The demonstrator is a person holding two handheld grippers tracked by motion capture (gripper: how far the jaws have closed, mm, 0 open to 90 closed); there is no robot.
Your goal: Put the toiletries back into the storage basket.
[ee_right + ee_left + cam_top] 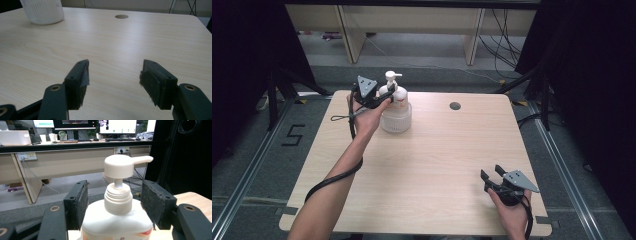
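Pump bottle (395, 102) comes second in size on our scene, so we begin with what carries it: the pale wooden table (427, 165), its grain running side to side, with a round cable hole (455, 106) near the far edge. In the right gripper view the same hole (121, 16) sits ahead of us on the bare boards.

Next comes the bottle itself, white, standing upright at the far left part of the table, with its ribbed lower part resting on the wood. Through the left gripper view we see its shoulder (117, 222), a red-printed label edge low down, the threaded collar above, and the pump head (122, 165) with its nozzle pointing to the right of that picture. In the right gripper view its ribbed base (42, 11) shows at the far left.

Then our two tools. We hold the left gripper (379, 97) around the upper part of the bottle; its jaws stand wide, one pad (81, 202) on each side of the neck, with a gap between rubber and plastic, so nothing is clamped. Our right gripper (493, 173) rests near the right front corner, well apart from the bottle, jaws spread and holding nothing, above bare wood (113, 82).
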